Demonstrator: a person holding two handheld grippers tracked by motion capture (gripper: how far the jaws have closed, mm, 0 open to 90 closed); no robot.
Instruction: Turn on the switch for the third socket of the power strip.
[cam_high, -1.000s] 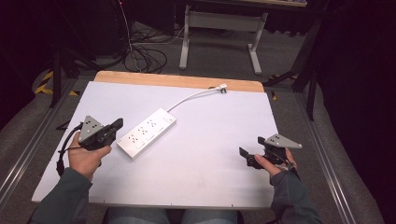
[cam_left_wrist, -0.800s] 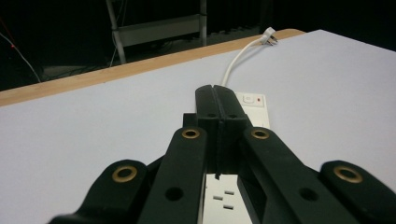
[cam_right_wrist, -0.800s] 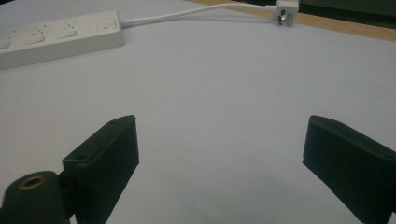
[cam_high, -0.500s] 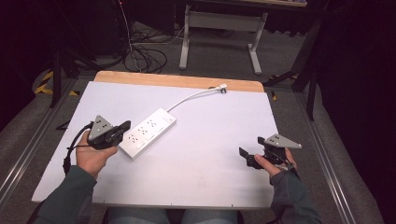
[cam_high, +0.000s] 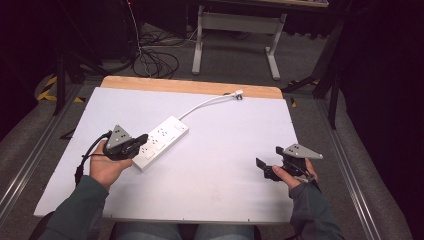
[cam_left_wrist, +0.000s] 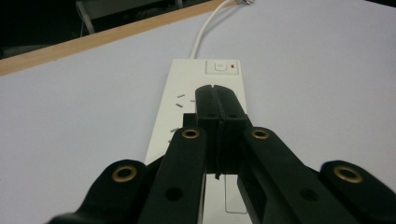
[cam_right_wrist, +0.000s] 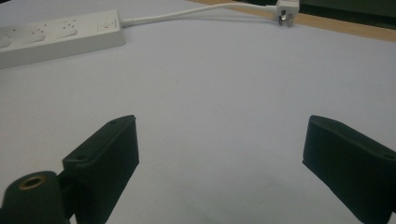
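A dark room with cables on the floor and a metal frame behind surrounds a white surface (cam_high: 210, 165) with a wooden strip along its far edge. On it lies a white strip (cam_high: 161, 141), set diagonally left of centre, its cord (cam_high: 205, 103) curving off to a plug (cam_high: 238, 94) near the far edge. The left gripper (cam_high: 141, 140) has moved in from beside the near end a second ago and now sits over the strip; in the left gripper view its fingers (cam_left_wrist: 218, 109) are pressed together with nothing between them, their tips above the sockets and pointing along the strip toward the switch (cam_left_wrist: 223, 66) at the cord end. That shift suggests the closed tips are meant to press something, likely the switch, though they have some way to travel yet. Whether they touch the strip I cannot tell. The right gripper (cam_high: 263, 167) has stayed put well to the right, fingers (cam_right_wrist: 105, 154) spread wide and empty over bare surface.
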